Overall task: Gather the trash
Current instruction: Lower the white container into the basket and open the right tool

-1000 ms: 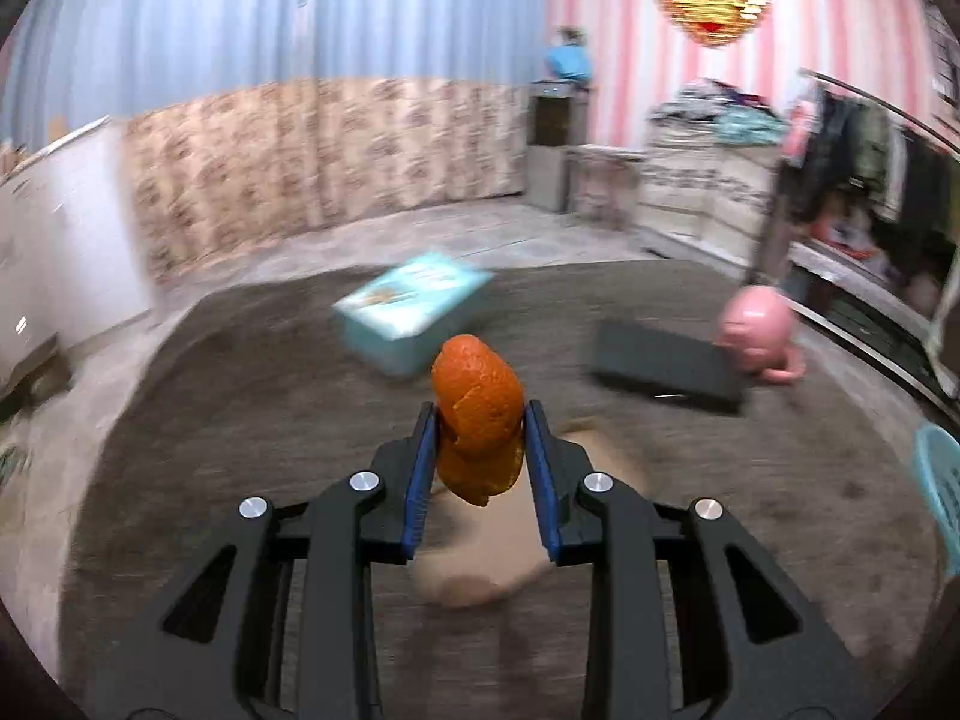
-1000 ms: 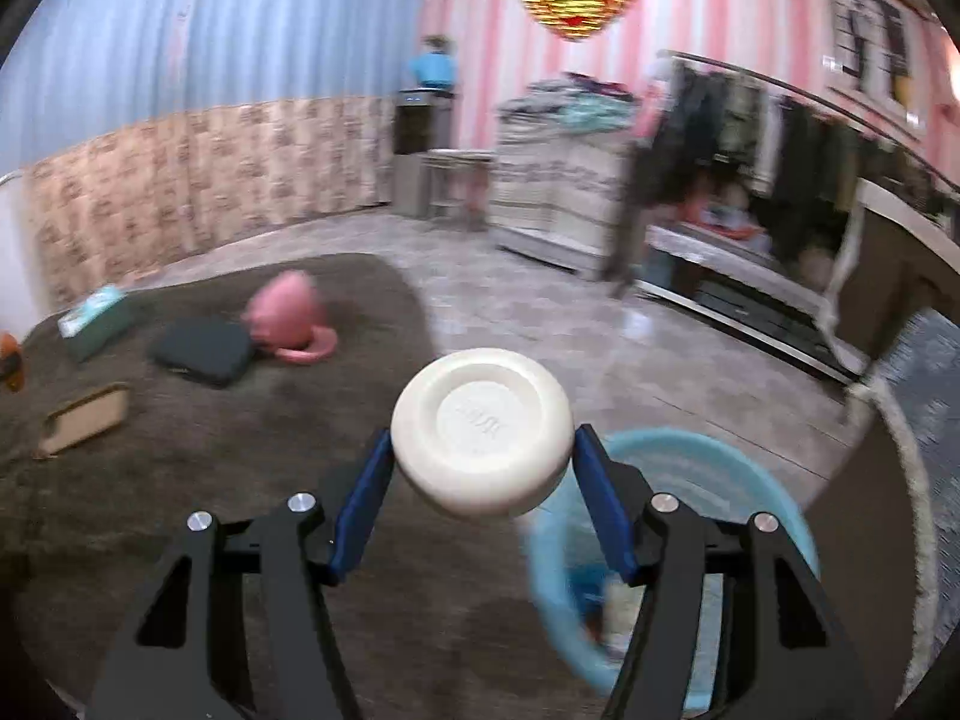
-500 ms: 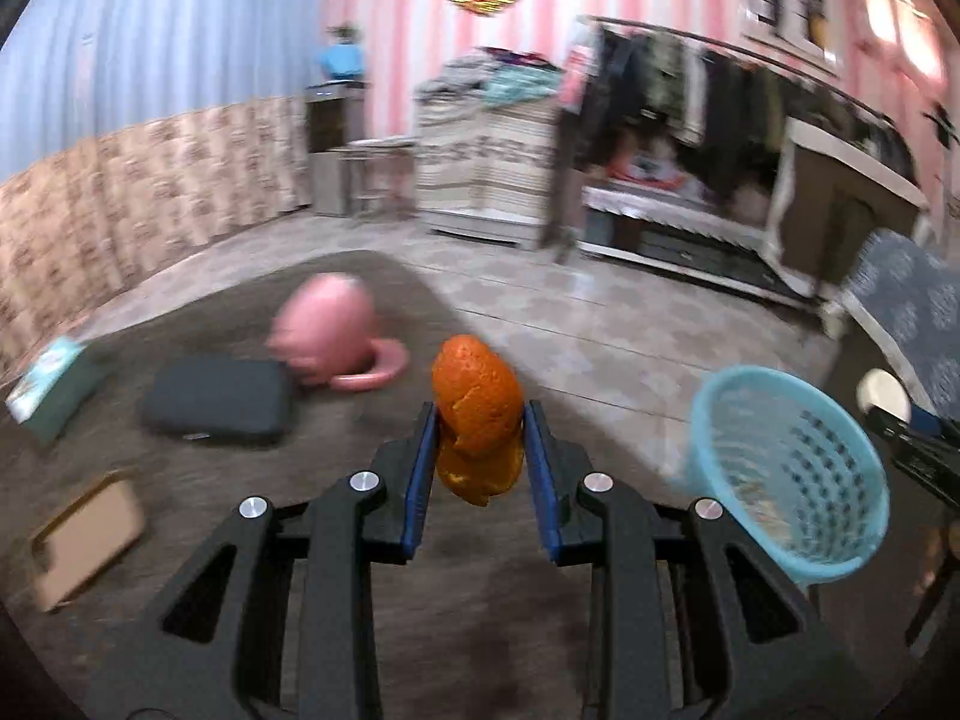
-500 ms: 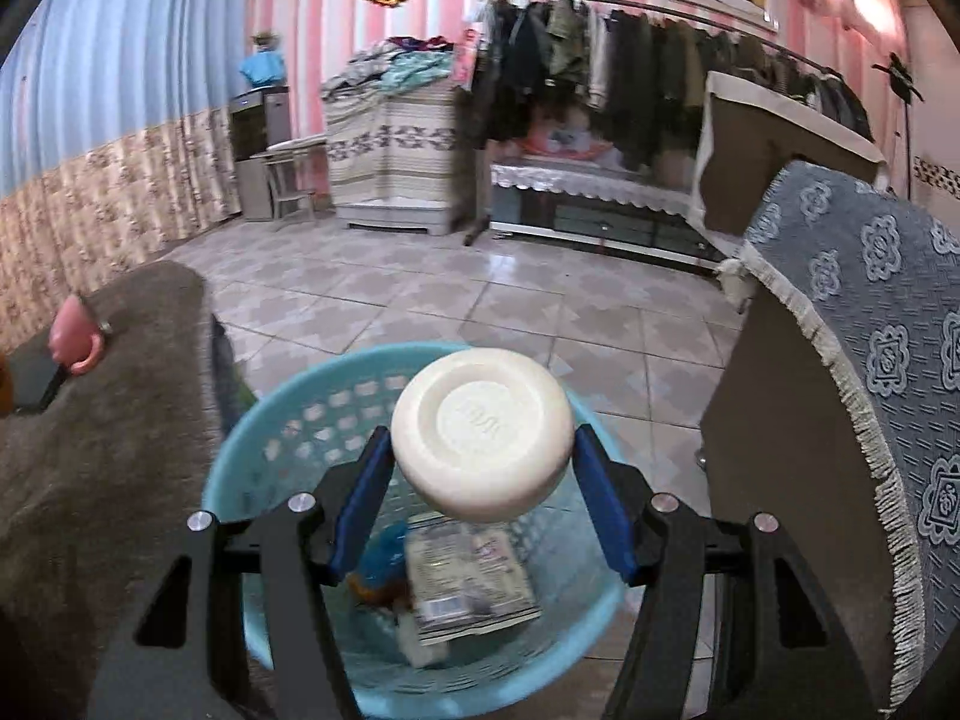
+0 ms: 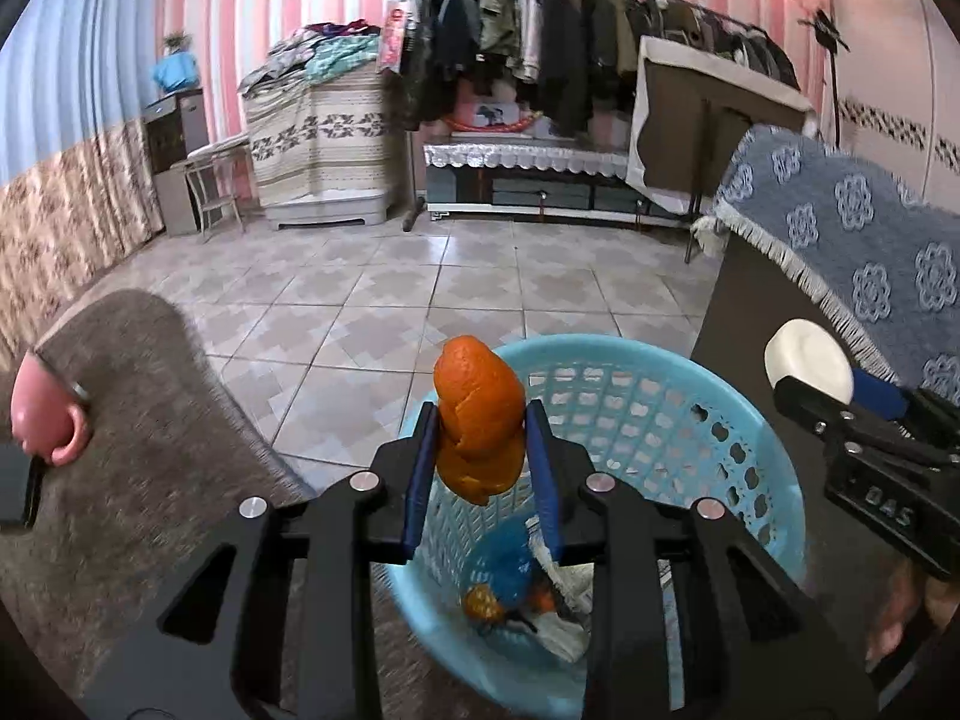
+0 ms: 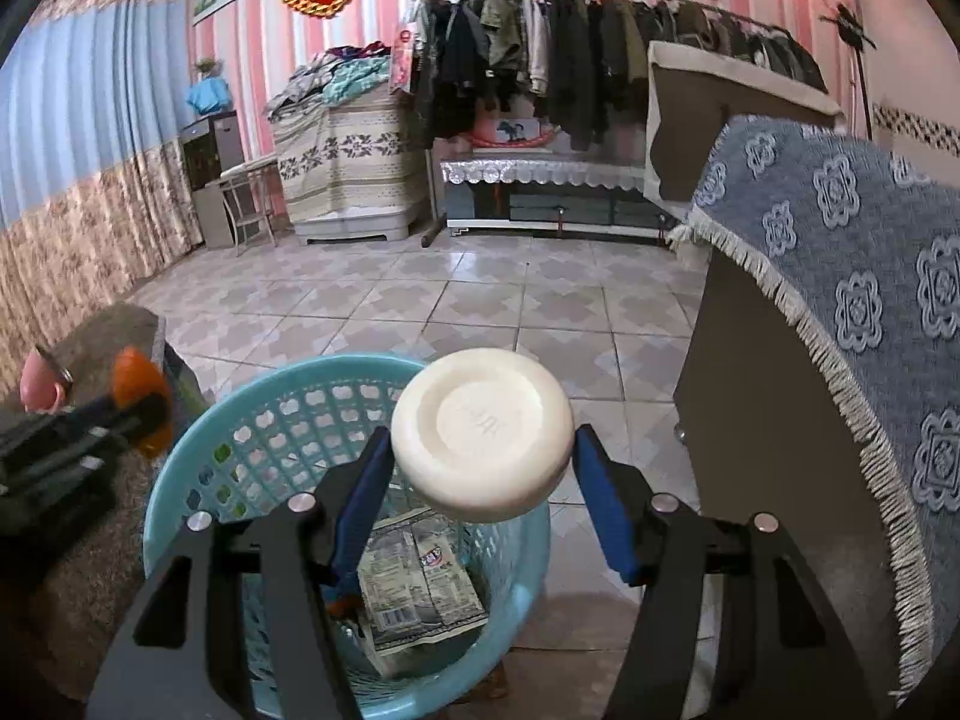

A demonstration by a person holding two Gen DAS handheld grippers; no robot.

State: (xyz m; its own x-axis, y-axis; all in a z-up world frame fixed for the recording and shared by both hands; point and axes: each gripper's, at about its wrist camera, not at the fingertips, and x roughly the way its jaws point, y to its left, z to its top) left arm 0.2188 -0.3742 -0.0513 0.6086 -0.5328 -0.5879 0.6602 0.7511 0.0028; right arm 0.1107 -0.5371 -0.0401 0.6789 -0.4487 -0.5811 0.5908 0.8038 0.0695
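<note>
- Left wrist view: left gripper (image 5: pixel 480 456) is clamped narrow on a piece of orange peel (image 5: pixel 478 420); both blue pads press its sides, though the jaws are just starting to open.
- Peel sits above the near rim of the light-blue plastic basket (image 5: pixel 690 396), over the opening.
- Basket stands on the tiled floor, right beside the edge of the brown-carpeted surface (image 5: pixel 150 420).
- Inside the basket: more orange peel, blue wrapper, white crumpled packaging (image 5: pixel 564 600).
- Pink mug (image 5: pixel 42 414) on the carpet at far left, well apart from the basket.
- Right gripper (image 5: pixel 840 384) enters from the right, at the basket's far-right rim, holding a white round lid (image 5: pixel 807 360).
- Right wrist view: right gripper (image 6: pixel 480 480) is at medium width, gripping the white round lid (image 6: pixel 480 432) by its edges, flat face towards the camera.
- Lid hangs over the blue basket (image 6: pixel 198 480), above its right half.
- Flat printed packet (image 6: pixel 414 588) lies on the basket bottom.
- Left gripper (image 6: pixel 72 438) blurred at left, orange peel (image 6: pixel 141 402) in its tips, just beside the basket's left rim.
- Cabinet with blue patterned cloth (image 6: pixel 840 312) stands just right of the basket.
</note>
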